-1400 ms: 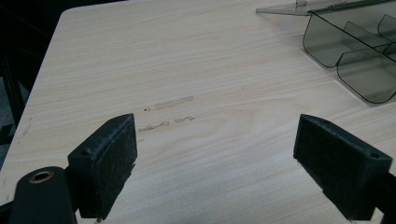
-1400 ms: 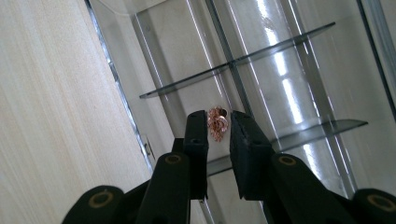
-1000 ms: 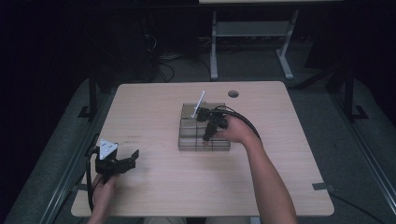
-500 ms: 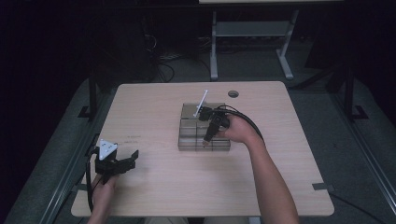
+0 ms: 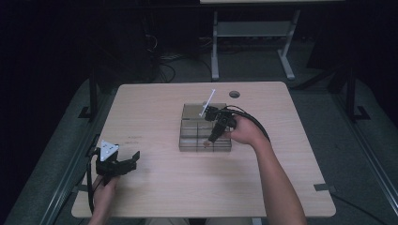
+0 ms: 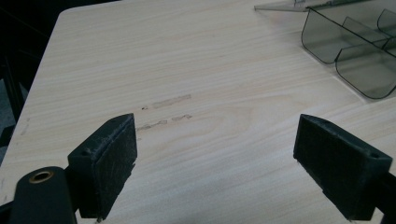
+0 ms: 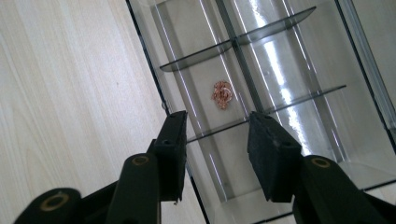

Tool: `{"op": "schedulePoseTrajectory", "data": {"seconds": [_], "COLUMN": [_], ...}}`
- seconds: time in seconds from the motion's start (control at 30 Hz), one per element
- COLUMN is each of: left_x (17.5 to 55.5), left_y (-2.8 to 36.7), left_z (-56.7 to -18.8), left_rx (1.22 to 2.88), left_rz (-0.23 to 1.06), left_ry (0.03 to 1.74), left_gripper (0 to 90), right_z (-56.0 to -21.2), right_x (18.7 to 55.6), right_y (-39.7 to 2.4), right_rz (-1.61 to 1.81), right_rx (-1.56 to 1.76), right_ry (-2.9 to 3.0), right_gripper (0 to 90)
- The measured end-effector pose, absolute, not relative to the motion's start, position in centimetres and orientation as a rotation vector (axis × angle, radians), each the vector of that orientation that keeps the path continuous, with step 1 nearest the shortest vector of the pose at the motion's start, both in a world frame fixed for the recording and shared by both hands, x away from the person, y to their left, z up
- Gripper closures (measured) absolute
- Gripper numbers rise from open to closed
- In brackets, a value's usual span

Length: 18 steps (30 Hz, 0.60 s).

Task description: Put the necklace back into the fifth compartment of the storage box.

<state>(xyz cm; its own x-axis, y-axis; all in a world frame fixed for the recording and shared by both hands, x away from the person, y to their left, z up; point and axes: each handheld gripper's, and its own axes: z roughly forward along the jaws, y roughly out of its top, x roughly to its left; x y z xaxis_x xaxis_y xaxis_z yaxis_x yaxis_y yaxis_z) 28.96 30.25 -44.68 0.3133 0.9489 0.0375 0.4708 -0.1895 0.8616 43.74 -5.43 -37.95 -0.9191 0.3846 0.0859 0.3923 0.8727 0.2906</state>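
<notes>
A clear smoky plastic compartment box (image 5: 192,136) stands in the middle of the wooden table. A small copper-coloured coil (image 7: 222,94) lies loose on the floor of one compartment, seen from above near the box's front edge (image 5: 205,144). My right gripper (image 7: 217,122) hangs just over the box (image 7: 299,60), pointing down at that compartment (image 5: 212,139). Its jaws have just been opening and nothing is between them; the coil lies just beyond the tips. My left gripper (image 5: 133,158) rests low at the table's front left, wide open and empty (image 6: 217,144).
A thin pale strip (image 5: 208,103) slants up at the box's back. A round cable hole (image 5: 234,94) sits behind the box. The box's rounded corner (image 6: 355,65) shows far off in the left gripper view. Bare tabletop (image 6: 187,70) lies ahead of the left gripper.
The right hand has shifted only slightly over the box. The left hand has kept still.
</notes>
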Motion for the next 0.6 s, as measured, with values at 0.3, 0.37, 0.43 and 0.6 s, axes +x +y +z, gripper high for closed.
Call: {"op": "schedulePoseTrajectory", "data": {"seconds": [0.3,0.37,0.43,0.6], "left_x": [29.0,29.0,29.0,29.0], "left_y": [30.3,30.4,30.4,30.3], "left_z": [-44.7,-44.7,-44.7,-44.7], "left_rx": [1.797,1.796,1.796,1.803], "left_rz": [0.775,0.773,0.773,0.775], "left_ry": [1.274,1.275,1.276,1.271], "left_gripper": [13.1,13.1,13.1,13.1], "right_z": [-37.8,-37.8,-37.7,-37.4], "right_x": [43.6,43.5,43.4,43.1], "right_y": [-6.4,-6.5,-6.7,-7.2], "right_rz": [-0.501,-0.504,-0.507,-0.513], "right_rx": [-0.654,-0.65,-0.649,-0.658], "right_ry": [-3.004,-3.004,-3.009,-3.008], "right_gripper": [54.1,53.8,53.4,51.9]}}
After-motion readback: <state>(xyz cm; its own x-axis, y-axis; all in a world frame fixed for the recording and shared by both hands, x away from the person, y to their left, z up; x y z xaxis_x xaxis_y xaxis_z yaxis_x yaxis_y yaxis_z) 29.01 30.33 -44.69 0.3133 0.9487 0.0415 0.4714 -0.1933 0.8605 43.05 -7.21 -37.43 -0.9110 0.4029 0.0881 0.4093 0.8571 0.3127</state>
